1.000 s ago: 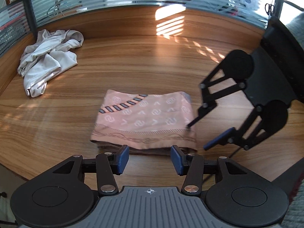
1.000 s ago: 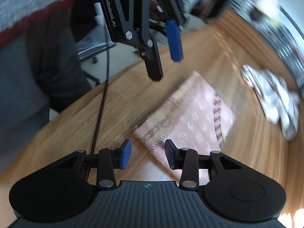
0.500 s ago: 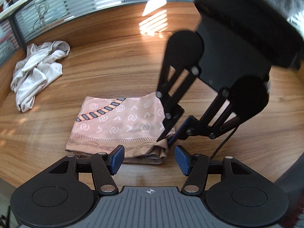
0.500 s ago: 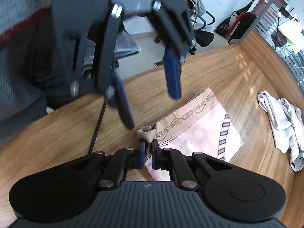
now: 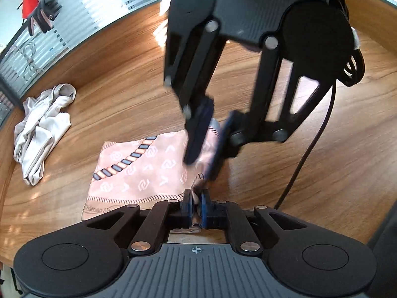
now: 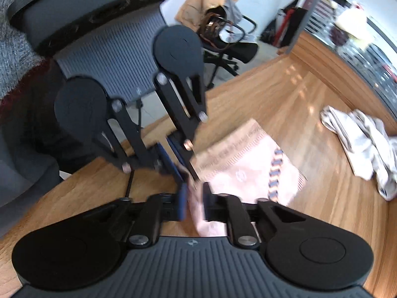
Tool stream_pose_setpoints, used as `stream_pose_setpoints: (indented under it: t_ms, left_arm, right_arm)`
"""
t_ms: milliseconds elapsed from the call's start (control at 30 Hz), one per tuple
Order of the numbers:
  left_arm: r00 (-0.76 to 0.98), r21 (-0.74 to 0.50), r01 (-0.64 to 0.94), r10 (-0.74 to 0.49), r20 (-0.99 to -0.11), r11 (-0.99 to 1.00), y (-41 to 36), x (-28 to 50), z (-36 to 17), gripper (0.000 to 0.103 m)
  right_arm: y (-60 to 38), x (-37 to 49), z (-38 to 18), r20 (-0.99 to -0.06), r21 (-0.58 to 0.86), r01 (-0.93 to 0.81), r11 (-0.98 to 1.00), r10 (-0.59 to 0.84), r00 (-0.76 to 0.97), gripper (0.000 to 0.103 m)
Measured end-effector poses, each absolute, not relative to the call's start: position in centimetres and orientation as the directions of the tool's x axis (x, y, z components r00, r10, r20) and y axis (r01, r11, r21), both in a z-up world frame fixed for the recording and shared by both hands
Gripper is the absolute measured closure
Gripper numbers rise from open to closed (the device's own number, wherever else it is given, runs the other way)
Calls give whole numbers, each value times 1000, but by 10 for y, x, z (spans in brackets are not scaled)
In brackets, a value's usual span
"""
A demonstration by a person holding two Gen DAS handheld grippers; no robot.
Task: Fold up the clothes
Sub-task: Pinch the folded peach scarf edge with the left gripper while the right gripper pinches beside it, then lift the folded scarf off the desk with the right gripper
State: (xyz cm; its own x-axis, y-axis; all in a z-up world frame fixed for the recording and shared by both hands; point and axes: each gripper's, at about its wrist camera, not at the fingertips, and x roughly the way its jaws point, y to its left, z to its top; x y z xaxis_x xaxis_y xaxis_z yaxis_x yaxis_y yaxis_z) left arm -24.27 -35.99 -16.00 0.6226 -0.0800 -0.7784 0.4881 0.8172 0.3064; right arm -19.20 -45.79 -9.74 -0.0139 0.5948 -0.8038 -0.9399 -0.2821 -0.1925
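Observation:
A folded pink patterned cloth (image 5: 144,166) lies on the wooden table (image 5: 124,94); it also shows in the right wrist view (image 6: 248,164). My left gripper (image 5: 196,204) is shut on the cloth's near right corner. My right gripper (image 6: 193,198) is shut on the same end of the cloth, with pink fabric pinched between its pads. In the left wrist view the right gripper (image 5: 206,144) hangs just above and behind my left one, its blue pads on the cloth's right edge. The left gripper (image 6: 173,159) shows close in the right wrist view.
A crumpled white garment (image 5: 42,124) lies at the table's far left, also seen in the right wrist view (image 6: 362,139). A striped glass partition (image 5: 74,22) borders the table. A black cable (image 5: 310,144) trails at right. An office chair (image 6: 223,39) stands beyond the table edge.
My left gripper has closed on the cloth's near right corner. My right gripper has moved in closer, holds more fabric, and the cloth's corner is bunched up off the table.

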Motion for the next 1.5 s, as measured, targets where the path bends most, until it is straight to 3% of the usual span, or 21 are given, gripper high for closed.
stream_pose_setpoints:
  t_ms: [33,100,300,367,400,433,500,600,833,967,1500]
  left_arm:
    - [624,300,481,-81,-777,824,-358,-243,-159,94]
    - [629,279,458,-85,-773,844,-352,-244,-157,94]
    - [638,210,391,-99,-763,896,-333,-246,-144,95]
    - [636,185,375,-107,-764,908,-328,-249,-139,95]
    - [635,172,366,-110,-765,914,-325,-251,-137,95]
    - [632,161,359,-113,-766,919,-322,-252,-136,95]
    - [627,142,349,-118,-770,926,-315,-256,-134,95]
    - [606,79,338,-153,-780,938,-302,-264,-128,95]
    - [555,-218,201,-294,-778,955,-260,-272,-109,95]
    - [570,-298,121,-312,-760,947,-238,-262,-107,95]
    - [554,-264,11,-226,-802,964,-194,-209,-132,92]
  right_arm:
    - [-460,-190,-100,-806,-205,-939,-278,591,1,62]
    - [-465,-187,-107,-811,-231,-935,-270,584,32,59]
    - [-475,-188,-131,-815,-329,-898,-292,569,113,59]
    - [-475,-190,-138,-807,-368,-875,-313,575,134,61]
    - [-476,-193,-139,-803,-385,-863,-328,580,138,68]
    - [-474,-194,-140,-801,-395,-853,-342,582,138,83]
    - [-468,-194,-138,-804,-380,-857,-348,583,120,97]
    - [-466,-199,-125,-812,-329,-883,-335,578,83,98]
    - [-437,-204,-86,-862,-131,-956,-262,506,-21,98]
    - [-421,-195,-75,-875,-62,-982,-179,482,-33,98]
    - [-364,-130,-103,-929,19,-999,-32,368,-29,97]
